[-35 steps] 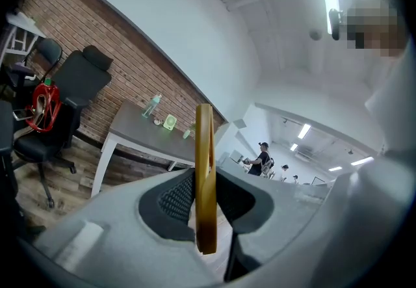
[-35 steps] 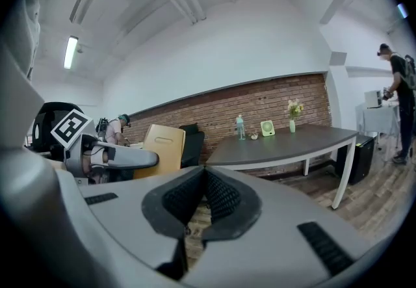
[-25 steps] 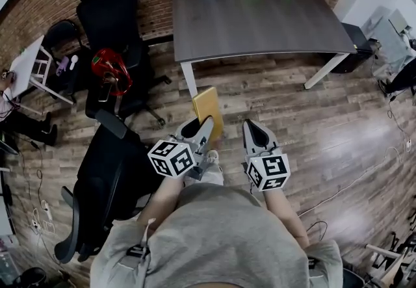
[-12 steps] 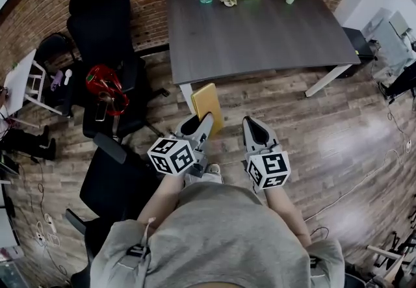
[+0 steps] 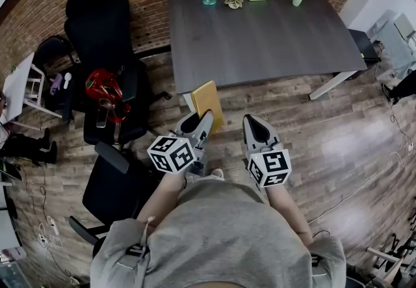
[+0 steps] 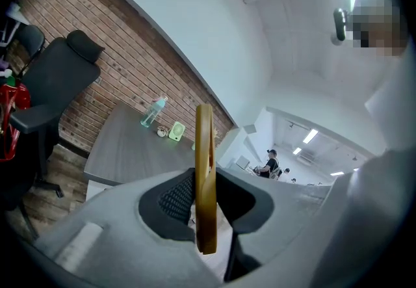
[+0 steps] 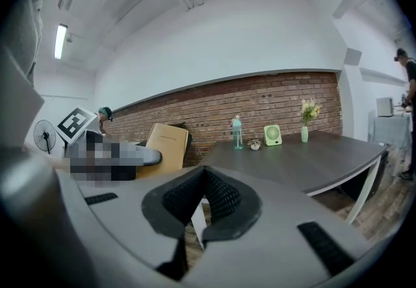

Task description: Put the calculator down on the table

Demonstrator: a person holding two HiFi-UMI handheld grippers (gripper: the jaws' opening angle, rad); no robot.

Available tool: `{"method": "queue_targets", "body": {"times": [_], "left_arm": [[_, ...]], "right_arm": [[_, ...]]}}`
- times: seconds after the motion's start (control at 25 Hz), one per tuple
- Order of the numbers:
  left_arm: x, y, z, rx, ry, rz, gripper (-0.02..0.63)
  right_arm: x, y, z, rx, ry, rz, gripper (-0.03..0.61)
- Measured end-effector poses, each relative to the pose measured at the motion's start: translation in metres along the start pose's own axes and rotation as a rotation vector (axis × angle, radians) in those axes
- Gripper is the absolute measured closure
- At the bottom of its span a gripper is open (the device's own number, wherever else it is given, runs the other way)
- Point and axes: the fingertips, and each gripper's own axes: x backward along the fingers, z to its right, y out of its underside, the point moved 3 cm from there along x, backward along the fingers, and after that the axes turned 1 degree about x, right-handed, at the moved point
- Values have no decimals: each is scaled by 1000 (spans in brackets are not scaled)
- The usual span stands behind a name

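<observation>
Bright, even indoor light; a ceiling strip light [image 7: 61, 41] glows, and soft glare patches the wood floor [image 5: 344, 145]. Strong fisheye curving, dark corners; the right hand-held gripper [image 7: 204, 179] looks soft.

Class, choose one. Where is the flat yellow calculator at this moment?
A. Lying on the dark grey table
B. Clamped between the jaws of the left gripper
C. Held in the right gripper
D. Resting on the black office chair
B: the flat yellow calculator stands edge-on between the pads of the left gripper, short of the dark grey table, while the right gripper is shut on nothing.
</observation>
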Motion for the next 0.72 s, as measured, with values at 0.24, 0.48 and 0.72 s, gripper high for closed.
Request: {"method": "queue_targets", "body": {"times": [0.24, 0.48, 0.72], "left_arm": [[-10, -13, -20, 11, -13, 8, 523], [-23, -20, -37, 22, -31, 7, 523], [-43, -26, -52, 30, -51, -2, 523]], "right_arm": [[-24, -4, 1, 9, -7, -6, 575], [-37, -5, 6, 7, -6, -20, 575], [-49, -4, 11, 15, -12, -42, 575]]}}
